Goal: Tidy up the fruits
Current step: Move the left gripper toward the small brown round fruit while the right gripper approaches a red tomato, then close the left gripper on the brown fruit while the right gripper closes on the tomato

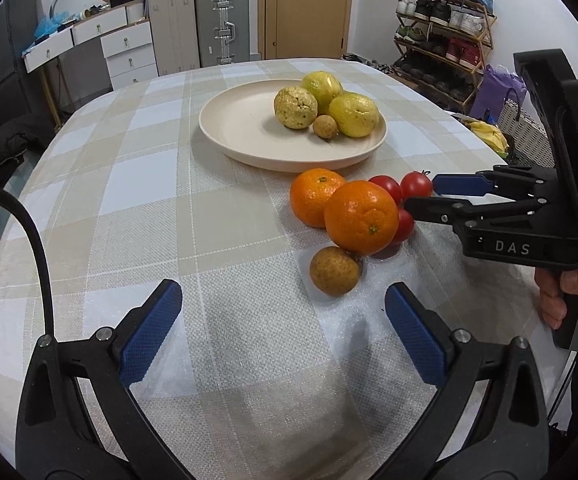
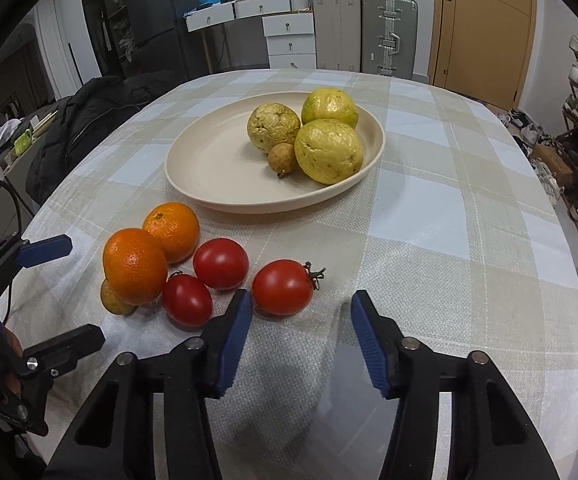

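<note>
**Mia:** Where is the fruit?

**Ben:** Three yellow fruits (image 2: 329, 150) and a little brown one (image 2: 283, 158) sit in the plate (image 2: 193, 168). Two oranges (image 2: 135, 266), three tomatoes (image 2: 283, 293) and another small brown fruit (image 1: 335, 270) lie on the checked cloth (image 2: 429, 260), near the plate.

**Mia:** What are the claws doing?

**Ben:** The right claw (image 2: 301, 336) is wide open and holds nothing. The stem tomato sits just in front of it, a bit toward its left finger. The left claw (image 1: 283, 332) is open and empty too, near the brown fruit.

**Mia:** So what is going on?

**Ben:** I think it is about to pick up a tomato. It needs to slide forward so the tomato is between the fingers, then squeeze softly.
</note>
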`<state>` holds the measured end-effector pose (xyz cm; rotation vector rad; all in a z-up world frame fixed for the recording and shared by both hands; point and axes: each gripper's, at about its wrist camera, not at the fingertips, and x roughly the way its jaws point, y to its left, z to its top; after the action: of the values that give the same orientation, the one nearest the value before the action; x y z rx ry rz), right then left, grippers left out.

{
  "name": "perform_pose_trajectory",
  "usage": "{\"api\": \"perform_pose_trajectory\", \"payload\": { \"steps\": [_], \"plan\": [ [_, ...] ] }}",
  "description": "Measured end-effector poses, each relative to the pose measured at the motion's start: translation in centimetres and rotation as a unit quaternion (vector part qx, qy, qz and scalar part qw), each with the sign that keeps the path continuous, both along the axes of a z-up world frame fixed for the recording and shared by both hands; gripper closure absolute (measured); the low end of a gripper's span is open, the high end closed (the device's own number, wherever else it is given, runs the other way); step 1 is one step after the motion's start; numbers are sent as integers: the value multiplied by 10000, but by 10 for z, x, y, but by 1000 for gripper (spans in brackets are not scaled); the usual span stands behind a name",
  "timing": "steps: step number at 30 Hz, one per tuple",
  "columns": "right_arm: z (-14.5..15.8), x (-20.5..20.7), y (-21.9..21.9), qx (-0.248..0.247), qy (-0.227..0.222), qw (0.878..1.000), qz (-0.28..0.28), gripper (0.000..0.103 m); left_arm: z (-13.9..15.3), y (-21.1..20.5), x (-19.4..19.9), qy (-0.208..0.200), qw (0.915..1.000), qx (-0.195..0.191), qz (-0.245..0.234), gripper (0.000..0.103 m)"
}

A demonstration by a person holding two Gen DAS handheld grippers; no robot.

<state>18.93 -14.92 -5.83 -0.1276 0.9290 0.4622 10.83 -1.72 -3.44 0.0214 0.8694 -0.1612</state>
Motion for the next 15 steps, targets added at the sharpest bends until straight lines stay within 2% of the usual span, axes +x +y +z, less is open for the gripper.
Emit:
{"api": "perform_pose_trajectory", "payload": {
  "steps": [4, 9, 15],
  "plan": [
    [1, 1, 3, 63, 6, 10000, -39, 56, -1, -2, 1, 20, 10000, -48, -71, 4],
    [1, 2, 5, 43, -43, 10000, -8, 71, -3, -5, 4, 117, 9997, -88, -192, 13],
    [5, -2, 4, 126, -108, 9998, 66, 71, -7, -4, 9, 230, 9991, -245, -270, 26]
  ]
}}
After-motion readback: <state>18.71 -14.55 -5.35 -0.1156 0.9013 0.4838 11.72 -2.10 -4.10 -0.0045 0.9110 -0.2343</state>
